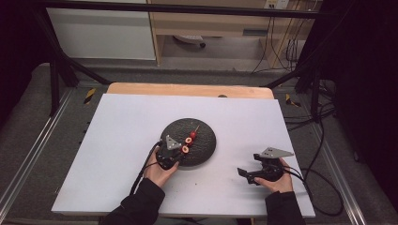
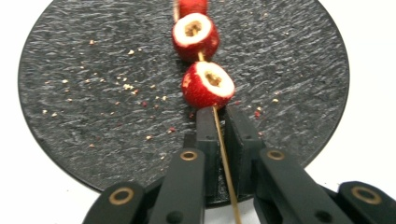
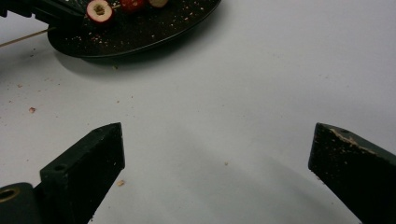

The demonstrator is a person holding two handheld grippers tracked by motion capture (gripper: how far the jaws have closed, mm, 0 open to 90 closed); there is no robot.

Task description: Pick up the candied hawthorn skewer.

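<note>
A white table on grey floor, a wooden shelf and cables behind.

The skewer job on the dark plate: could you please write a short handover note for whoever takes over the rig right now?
Left gripper: shut on the skewer, just behind the nearest fruit piece.
Right gripper: open, holding nothing, over the white board to the right of the plate.
Skewer lies on the plate with three red fruit pieces threaded on it.
Done: skewer gripped.
Left, probably: pulling the fruit off.
</note>
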